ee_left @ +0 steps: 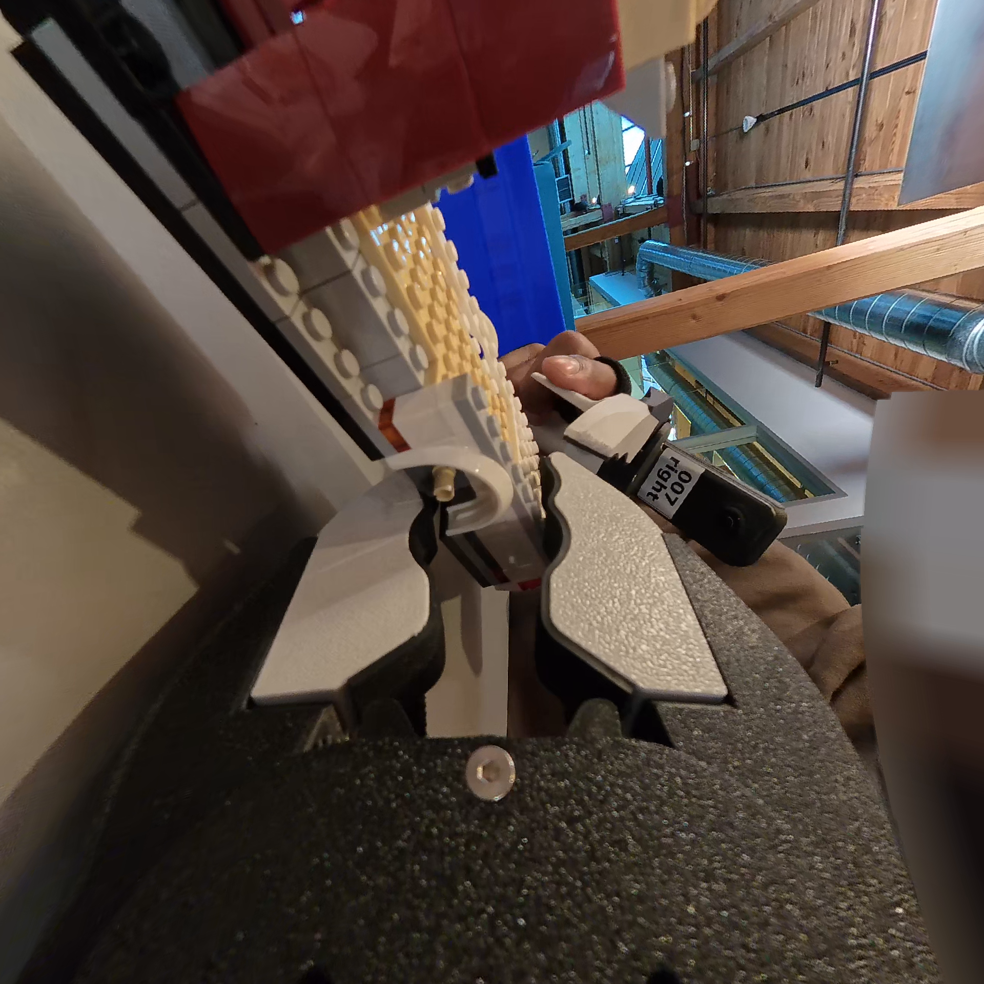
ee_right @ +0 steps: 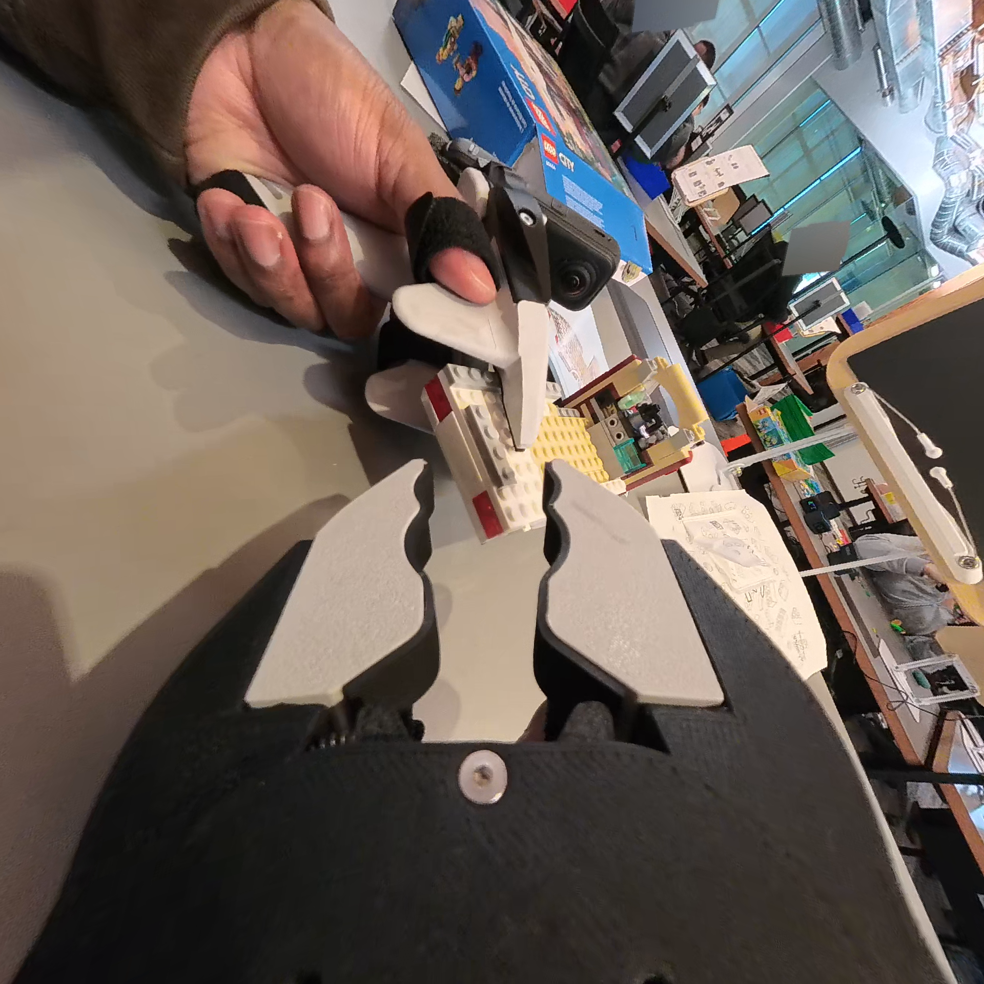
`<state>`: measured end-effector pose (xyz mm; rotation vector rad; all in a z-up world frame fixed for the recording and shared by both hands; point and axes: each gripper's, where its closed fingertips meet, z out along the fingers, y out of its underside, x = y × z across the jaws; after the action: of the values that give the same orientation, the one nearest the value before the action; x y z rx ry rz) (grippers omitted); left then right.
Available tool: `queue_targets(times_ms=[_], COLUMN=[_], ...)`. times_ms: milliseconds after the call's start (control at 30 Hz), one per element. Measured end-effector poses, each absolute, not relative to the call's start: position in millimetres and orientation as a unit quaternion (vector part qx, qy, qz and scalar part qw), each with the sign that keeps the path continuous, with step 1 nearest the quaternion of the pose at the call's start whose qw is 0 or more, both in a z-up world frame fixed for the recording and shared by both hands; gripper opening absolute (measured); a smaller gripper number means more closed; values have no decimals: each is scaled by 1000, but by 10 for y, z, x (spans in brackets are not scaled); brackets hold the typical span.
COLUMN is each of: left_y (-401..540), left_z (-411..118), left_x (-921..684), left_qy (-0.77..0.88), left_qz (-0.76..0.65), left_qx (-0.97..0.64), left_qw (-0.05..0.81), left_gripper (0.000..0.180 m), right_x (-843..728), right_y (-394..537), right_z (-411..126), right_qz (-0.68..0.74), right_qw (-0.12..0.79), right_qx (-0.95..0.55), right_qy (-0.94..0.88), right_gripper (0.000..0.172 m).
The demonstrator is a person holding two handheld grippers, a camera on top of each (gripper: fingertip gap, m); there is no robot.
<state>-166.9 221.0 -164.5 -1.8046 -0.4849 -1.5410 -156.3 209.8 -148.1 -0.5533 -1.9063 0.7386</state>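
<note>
The left hand-held gripper is clamped on the near end of a brick model: a white and grey section with a curved white piece sits between its two grey fingers, and both pads look pressed against it. In the right wrist view the same grip shows from the other side, where one finger lies across the studded top and the other comes under the red and white end. The right hand-held gripper stands with its jaws apart and holds nothing. The near end of the model lies straight ahead of it, just beyond the fingertips, and I cannot tell if the right finger touches its edge. The long axis of the model runs away from this gripper, from the white section to a pale yellow studded plate and then a small tan and dark red building. The model is lifted above the grey counter, held by the left side only. Farther off on the counter lie a printed sheet and a blue box.
</note>
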Motion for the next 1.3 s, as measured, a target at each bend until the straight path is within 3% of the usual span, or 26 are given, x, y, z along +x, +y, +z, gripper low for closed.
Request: queue_targets(times_ms=[1300], left_y=[2146], left_z=[-1586], left_x=[-1640], left_qy=[-199], left_qz=[-617], left_qx=[-671], left_qw=[359], left_gripper=[38], right_x=[-1513], right_y=[2194], right_z=[-1487], right_qz=[323], right_qw=[492], right_qx=[-229], right_qy=[-775], right_gripper=[40])
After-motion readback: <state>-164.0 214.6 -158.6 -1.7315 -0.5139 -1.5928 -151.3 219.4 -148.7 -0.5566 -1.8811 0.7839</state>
